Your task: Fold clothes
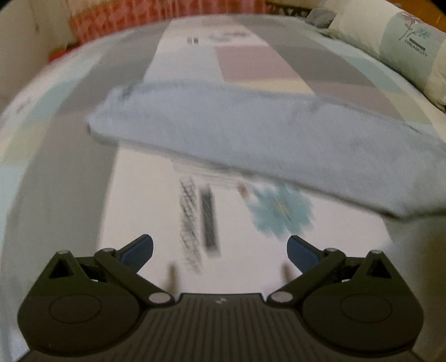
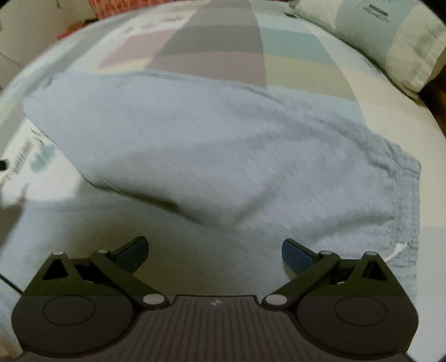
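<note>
A pale blue fleecy garment (image 1: 251,133) lies on the bed as a long folded band from upper left to lower right, blurred by motion. In the right wrist view the same garment (image 2: 211,156) fills the middle, with a ribbed waistband and a white drawstring (image 2: 398,249) at the right. My left gripper (image 1: 220,250) is open over the white printed sheet, short of the garment, holding nothing. My right gripper (image 2: 214,252) is open just above the garment's near part, nothing between its fingers.
The bed sheet (image 1: 251,64) has grey, mauve, cream and teal blocks, with a blue flower print (image 1: 281,211). A pillow (image 1: 390,39) lies at the far right, and the pillow (image 2: 384,36) shows in the right wrist view too. A red patterned cloth (image 1: 156,16) hangs beyond the bed.
</note>
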Tool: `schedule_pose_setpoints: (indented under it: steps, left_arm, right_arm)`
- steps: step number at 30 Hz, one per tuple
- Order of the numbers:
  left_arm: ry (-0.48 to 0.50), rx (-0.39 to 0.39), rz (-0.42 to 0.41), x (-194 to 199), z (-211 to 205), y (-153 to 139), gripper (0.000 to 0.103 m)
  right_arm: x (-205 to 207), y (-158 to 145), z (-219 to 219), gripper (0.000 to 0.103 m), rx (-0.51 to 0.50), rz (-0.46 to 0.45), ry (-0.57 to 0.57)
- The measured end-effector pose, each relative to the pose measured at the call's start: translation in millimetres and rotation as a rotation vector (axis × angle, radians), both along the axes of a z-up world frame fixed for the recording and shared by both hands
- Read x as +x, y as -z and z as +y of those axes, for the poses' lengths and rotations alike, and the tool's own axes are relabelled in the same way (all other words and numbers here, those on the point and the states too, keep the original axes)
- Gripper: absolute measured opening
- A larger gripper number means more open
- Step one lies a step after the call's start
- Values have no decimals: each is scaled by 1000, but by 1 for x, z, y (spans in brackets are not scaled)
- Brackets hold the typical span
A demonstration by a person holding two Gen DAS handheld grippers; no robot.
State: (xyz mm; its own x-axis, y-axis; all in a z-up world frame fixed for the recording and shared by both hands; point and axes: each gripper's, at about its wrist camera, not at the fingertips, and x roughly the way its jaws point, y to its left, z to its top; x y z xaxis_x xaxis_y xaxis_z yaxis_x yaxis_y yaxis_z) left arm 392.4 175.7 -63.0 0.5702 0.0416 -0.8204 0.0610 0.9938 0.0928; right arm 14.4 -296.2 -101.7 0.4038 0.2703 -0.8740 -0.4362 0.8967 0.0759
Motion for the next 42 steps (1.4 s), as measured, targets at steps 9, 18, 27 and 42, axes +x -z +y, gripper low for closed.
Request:
schedule_pose_setpoints:
  steps: [9, 18, 27, 42]
  left_arm:
    - [210, 85, -95, 125, 36, 13, 101]
    - [203, -81, 65, 154, 87, 55, 102]
    - [238, -42, -16, 139, 102, 35, 101]
    - [197, -57, -10, 158, 112, 35, 100]
  right_arm:
    - [0, -20, 78, 103, 78, -26, 27]
    - [-6, -29, 121, 103, 50, -12, -1]
    - [3, -32, 134, 103, 25, -11, -19]
    - [-2, -26, 146, 103, 11, 16, -50]
